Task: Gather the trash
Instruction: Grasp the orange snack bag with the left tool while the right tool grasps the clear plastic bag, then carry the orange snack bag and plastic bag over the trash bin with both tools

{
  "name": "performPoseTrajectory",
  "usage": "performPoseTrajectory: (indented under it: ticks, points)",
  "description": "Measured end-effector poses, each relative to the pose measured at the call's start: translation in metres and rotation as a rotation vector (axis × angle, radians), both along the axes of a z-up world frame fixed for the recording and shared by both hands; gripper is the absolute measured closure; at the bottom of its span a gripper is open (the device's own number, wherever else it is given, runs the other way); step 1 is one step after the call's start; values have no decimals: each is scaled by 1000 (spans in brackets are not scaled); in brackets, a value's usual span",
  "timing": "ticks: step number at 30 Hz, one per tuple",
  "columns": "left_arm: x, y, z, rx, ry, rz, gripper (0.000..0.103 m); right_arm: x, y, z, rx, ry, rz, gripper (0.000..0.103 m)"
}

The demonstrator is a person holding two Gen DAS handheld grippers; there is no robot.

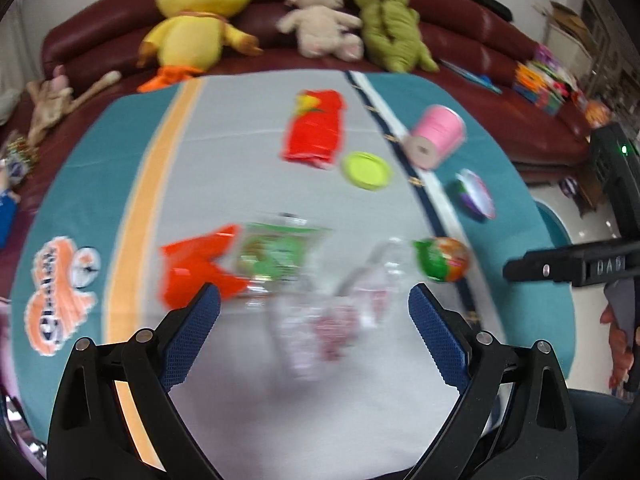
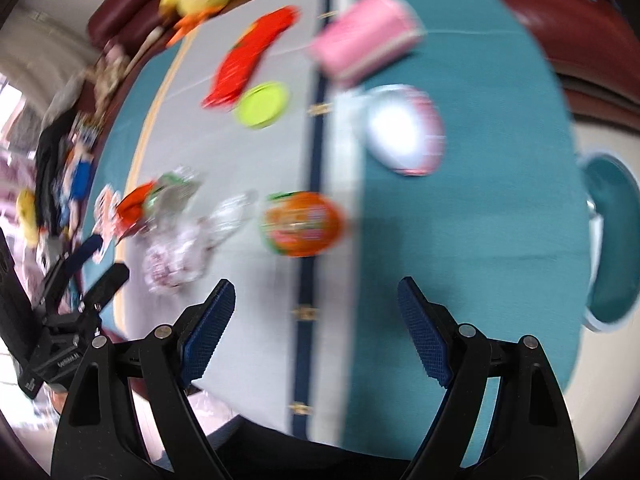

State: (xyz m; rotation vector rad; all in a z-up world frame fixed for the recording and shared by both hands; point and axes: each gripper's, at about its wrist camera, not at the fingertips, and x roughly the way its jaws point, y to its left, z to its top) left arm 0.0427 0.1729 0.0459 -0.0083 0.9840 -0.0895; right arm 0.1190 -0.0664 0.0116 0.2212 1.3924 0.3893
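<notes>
Both our tools are open and hold nothing: left tool (image 1: 314, 304), right tool (image 2: 316, 300); the clear wrapper (image 1: 320, 320) lies on the bench (image 1: 248, 420), just beside the orange cup (image 1: 442, 259); we should slow down and center on it before closing.

Blurred orange packet (image 2: 302, 224), perhaps snack wrapper, right tool (image 2: 316, 300) agape

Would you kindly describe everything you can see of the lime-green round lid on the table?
The lime-green lid is a flat, round disc, plastic by its look, with a raised rim around a shallower centre. It lies flat on the grey middle band of the tablecloth, close beside the lower corner of the red snack packet; blur hides whether they touch. The pink ribbon spool lies apart from it, across the dark stripe. No claw is near it, and no marking can be made out.
</notes>
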Motion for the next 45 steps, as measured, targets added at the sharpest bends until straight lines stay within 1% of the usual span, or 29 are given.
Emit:
performPoseTrajectory:
  ticks: [2, 5, 7, 8, 13, 16, 17, 18, 21, 22, 23, 25, 26, 28, 29, 31, 32, 33, 34, 36, 37, 41, 45]
  points:
    - [1, 20, 3, 19, -10, 47, 7, 2, 25, -1, 10, 11, 40, 24]
    - [11, 55, 0, 20, -19, 119, 6, 4, 58, -5, 25, 32, 83, 24]
    - [19, 69, -7, 29, -6, 155, 6, 5, 75, -10, 26, 44, 95, 24]
    - [25, 78, -14, 25, 15, 174, 6, 6, 83, -13, 32, 53, 97, 24]
    - [40, 100, -42, -32, 85, 210, 6, 10, 105, -21, 43, 76, 99, 24]
    - [37, 102, -53, -30, 107, 206, 6, 14, 113, -25, 44, 77, 92, 25]
    - [36, 103, -56, -24, 113, 205, 6, 16, 116, -27, 45, 80, 89, 29]
    - [34, 105, -58, -18, 119, 204, 6, 17, 119, -29, 47, 83, 89, 31]
    - [33, 111, -60, -17, 121, 211, 6, 21, 126, -36, 50, 97, 87, 33]
    - [33, 112, -60, -19, 120, 210, 6, 22, 129, -38, 47, 98, 91, 37]
    - [33, 111, -59, -17, 119, 204, 6, 23, 131, -41, 42, 97, 94, 43]
    - [35, 107, -59, 9, 117, 181, 6, 21, 138, -47, 32, 95, 111, 51]
    - [36, 104, -60, 30, 116, 168, 6, 21, 140, -46, 27, 67, 119, 65]
    - [40, 96, -62, 78, 112, 136, 6, 20, 145, -42, 29, 40, 153, 68]
    - [42, 93, -64, 92, 111, 123, 6, 20, 145, -40, 26, 31, 157, 75]
    - [43, 87, -67, 111, 100, 101, 7, 20, 144, -33, 14, 1, 171, 79]
    - [43, 86, -68, 109, 91, 97, 11, 20, 142, -29, 13, -9, 172, 80]
    - [41, 85, -68, 93, 83, 91, 29, 20, 140, -26, 12, -22, 172, 80]
    - [41, 85, -69, 77, 90, 86, 50, 21, 138, -23, 9, -36, 170, 80]
    - [38, 87, -72, 48, 98, 94, 59, 22, 132, -18, 8, -56, 162, 80]
    - [36, 88, -73, 47, 95, 103, 63, 22, 128, -17, 13, -60, 155, 80]
    - [26, 96, -69, -1, 95, 141, 65, 23, 110, -10, 26, -83, 123, 80]
    - [10, 101, -53, -47, 66, 165, 65, 23, 93, -4, 48, -90, 85, 80]
